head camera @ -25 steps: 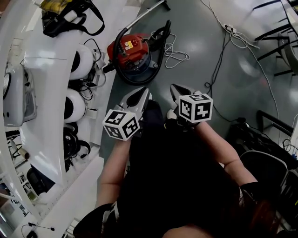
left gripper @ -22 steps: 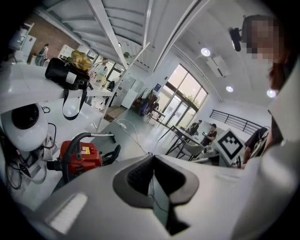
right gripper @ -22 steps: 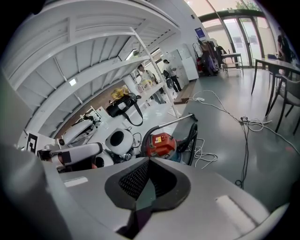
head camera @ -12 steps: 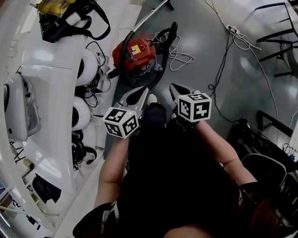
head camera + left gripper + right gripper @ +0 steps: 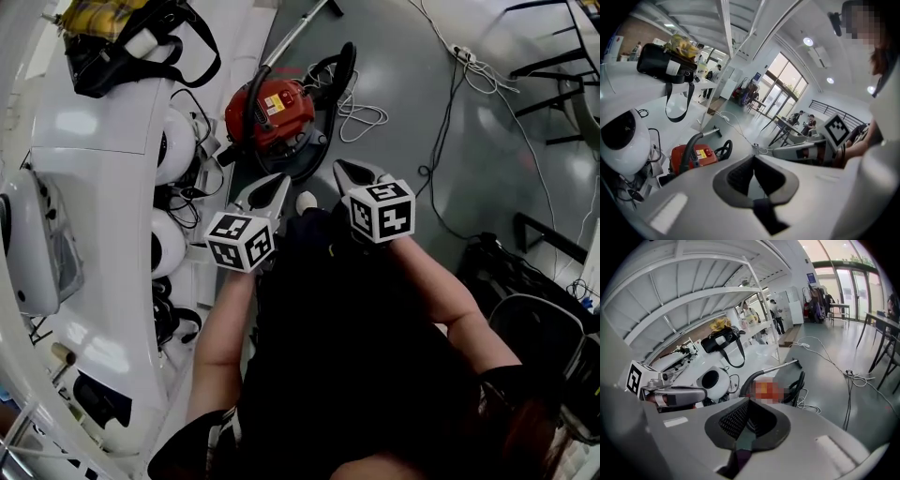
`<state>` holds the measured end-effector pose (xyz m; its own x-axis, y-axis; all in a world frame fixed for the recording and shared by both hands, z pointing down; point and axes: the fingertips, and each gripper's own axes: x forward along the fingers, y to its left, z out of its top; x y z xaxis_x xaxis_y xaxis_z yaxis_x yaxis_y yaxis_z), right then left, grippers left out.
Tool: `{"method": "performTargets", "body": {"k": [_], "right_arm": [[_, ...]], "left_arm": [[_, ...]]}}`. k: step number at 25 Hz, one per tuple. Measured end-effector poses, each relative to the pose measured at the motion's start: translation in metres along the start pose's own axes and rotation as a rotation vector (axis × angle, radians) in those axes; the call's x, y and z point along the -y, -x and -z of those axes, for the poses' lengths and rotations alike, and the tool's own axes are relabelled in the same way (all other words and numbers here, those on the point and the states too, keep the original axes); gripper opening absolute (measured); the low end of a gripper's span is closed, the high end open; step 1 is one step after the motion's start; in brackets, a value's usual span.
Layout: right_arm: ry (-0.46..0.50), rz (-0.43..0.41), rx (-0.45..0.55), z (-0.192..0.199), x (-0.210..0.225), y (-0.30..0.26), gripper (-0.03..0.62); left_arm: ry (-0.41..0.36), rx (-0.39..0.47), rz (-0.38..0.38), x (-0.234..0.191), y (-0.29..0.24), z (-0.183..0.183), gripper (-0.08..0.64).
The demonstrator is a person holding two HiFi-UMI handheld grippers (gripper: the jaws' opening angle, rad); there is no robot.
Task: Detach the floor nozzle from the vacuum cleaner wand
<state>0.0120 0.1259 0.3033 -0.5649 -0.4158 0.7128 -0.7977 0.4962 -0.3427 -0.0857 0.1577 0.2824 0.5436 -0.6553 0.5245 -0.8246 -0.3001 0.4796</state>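
While both grippers hang in the air in front of the person's body, neither holds anything. In the head view the left gripper [image 5: 277, 181] has its jaws pressed together with nothing between them, and its own view shows the same: the left gripper [image 5: 752, 158] is closed to a point over bare floor. The right gripper [image 5: 343, 170] sits at about three o'clock from the left one, near it but not touching. Its own view shows the right gripper [image 5: 747, 402] shut and empty too.

The vacuum cleaner [image 5: 270, 112] stands on the grey floor [image 5: 422, 103] at about twelve o'clock from the left gripper, well apart from both jaw tips. It has a red body, and a black hose [image 5: 338, 67] loops round at its two o'clock side. The wand [image 5: 295, 31] runs from the vacuum toward one o'clock, up to the top edge of the head view. The floor nozzle [image 5: 334, 11] sits on the wand's far end, still attached. From the right gripper view the wand [image 5: 776, 367] slants up toward two o'clock, with the floor nozzle [image 5: 798, 363] at its tip. The left gripper view shows the vacuum cleaner [image 5: 693, 157] at nine o'clock from the jaw tips.

A white cable [image 5: 361, 114] lies coiled on the floor at three o'clock from the vacuum. A white table [image 5: 98, 141] lies at nine o'clock from it, and a black bag [image 5: 117, 52] rests on the table's far end.
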Motion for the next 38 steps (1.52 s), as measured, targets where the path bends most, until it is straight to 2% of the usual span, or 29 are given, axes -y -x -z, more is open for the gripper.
{"method": "performTargets", "body": {"k": [6, 12, 18, 29, 38], "right_arm": [[0.117, -0.018, 0.053, -0.021, -0.004, -0.013, -0.002], [0.082, -0.063, 0.025, -0.03, 0.006, -0.042, -0.002], [0.026, -0.086, -0.002, -0.048, 0.036, -0.08, -0.002], [0.032, -0.146, -0.068, -0.066, 0.069, -0.158, -0.002], [0.017, -0.203, -0.096, -0.08, 0.09, -0.231, -0.002]], "left_arm": [[0.024, -0.025, 0.018, -0.011, -0.01, 0.002, 0.011], [0.02, -0.049, -0.064, -0.028, -0.021, 0.009, 0.011], [0.001, -0.064, -0.152, -0.053, -0.053, 0.003, 0.011], [-0.072, -0.094, -0.252, -0.095, -0.124, -0.021, 0.011], [-0.13, -0.11, -0.342, -0.153, -0.166, -0.033, 0.011]]}}
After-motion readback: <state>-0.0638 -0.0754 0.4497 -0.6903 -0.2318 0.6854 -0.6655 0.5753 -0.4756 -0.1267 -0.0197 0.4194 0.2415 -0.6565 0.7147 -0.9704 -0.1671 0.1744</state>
